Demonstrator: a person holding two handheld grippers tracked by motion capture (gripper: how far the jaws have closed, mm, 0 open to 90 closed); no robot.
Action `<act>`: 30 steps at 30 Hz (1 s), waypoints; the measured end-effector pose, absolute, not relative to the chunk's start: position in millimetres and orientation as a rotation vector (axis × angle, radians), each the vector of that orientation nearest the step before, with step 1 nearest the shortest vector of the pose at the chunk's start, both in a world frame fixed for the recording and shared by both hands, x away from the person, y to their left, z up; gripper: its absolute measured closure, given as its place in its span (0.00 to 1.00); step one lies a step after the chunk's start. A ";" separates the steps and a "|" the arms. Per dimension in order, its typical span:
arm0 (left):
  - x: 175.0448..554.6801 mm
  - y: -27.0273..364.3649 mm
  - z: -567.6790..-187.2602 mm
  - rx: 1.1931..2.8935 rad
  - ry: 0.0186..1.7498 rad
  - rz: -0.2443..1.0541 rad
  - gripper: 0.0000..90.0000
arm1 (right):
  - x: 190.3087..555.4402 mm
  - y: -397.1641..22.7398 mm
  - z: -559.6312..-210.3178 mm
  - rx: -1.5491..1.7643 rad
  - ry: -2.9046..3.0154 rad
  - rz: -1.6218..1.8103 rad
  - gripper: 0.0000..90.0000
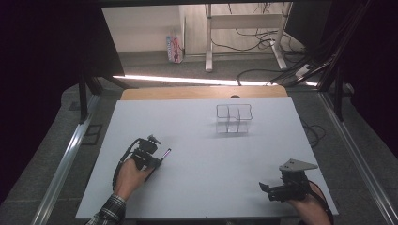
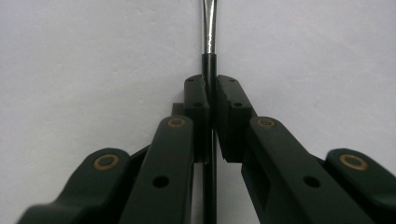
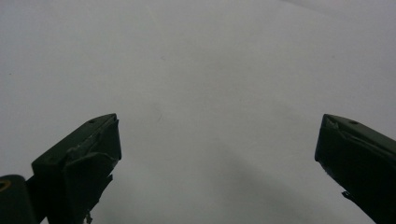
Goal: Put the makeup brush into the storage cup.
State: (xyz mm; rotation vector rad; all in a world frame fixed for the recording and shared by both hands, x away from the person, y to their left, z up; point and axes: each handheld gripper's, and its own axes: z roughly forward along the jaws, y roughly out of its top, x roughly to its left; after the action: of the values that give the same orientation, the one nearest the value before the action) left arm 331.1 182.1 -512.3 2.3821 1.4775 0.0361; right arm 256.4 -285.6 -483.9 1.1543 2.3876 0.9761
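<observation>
Slim pen-like tool [image 2: 208, 56], black shaft with a silvery upper section, pinched between the clenched jaws of the left gripper [image 1: 159, 158], on the near-left part of the white table [image 1: 202, 140]. Long axis running straight out past the jaw tips, pointing far and right in the high view, roughly toward the clear divided organizer [image 1: 234, 119] standing well apart at the far middle. Tip end purplish in the high view, low over the table surface; whether touching it, cannot tell. Right gripper [image 1: 272, 188] at the near-right corner, jaws spread wide with nothing between them, close to the near edge. Bare table between tool and organizer, plenty of open room for carrying across. Left hand [image 1: 131, 178] clearly the nearer one to the organizer's route.
</observation>
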 end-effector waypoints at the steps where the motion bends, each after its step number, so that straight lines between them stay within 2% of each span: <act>1: 331.1 183.6 -512.3 2.374 1.475 0.026 0.93 | 256.4 -285.6 -483.8 1.154 2.388 0.976 0.00; 6: 330.2 186.5 -510.3 2.357 1.451 0.008 0.93 | 256.4 -285.6 -483.8 1.151 2.390 0.974 0.00; 30: 311.3 194.0 -480.6 2.157 1.199 0.107 0.93 | 256.1 -287.4 -478.6 1.130 2.360 1.052 0.00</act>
State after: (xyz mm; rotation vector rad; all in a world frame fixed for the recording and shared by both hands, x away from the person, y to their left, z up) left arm 311.3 194.0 -480.6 2.1570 1.1991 0.1072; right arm 256.1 -287.4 -478.6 1.1299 2.3602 1.0518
